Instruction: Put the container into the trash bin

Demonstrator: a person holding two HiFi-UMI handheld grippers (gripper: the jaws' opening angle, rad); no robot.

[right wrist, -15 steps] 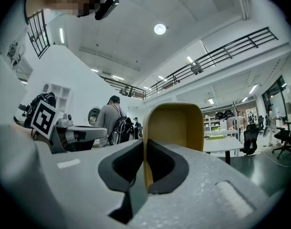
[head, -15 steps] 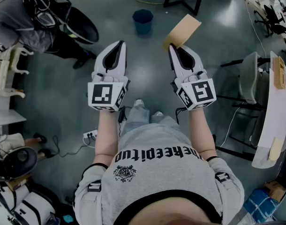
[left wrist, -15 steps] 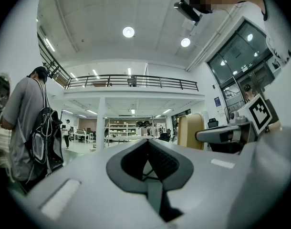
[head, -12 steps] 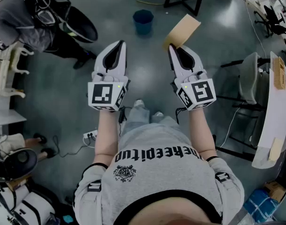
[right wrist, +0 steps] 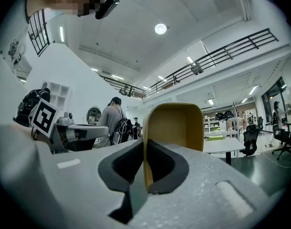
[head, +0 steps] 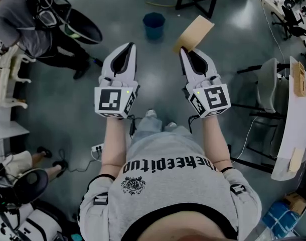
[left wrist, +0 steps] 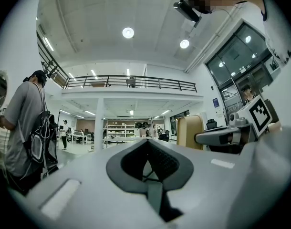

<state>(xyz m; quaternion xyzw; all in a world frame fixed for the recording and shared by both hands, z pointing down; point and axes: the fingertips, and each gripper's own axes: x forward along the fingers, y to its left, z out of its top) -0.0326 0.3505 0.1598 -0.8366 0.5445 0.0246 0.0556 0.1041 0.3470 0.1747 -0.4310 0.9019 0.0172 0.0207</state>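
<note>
Head view: the right gripper (head: 186, 49) is clamped on the edge of a tan container (head: 195, 32), which juts from its jaws toward 1 o'clock, in the air above the floor (head: 62, 99). The left gripper (head: 128, 47), at 9 o'clock of the right one, has its jaws together with nothing between them. A blue trash bin (head: 153, 23) stands on the floor at 12 o'clock, well apart from the container. A bystander (head: 32, 19) stands at 10 o'clock.
</note>
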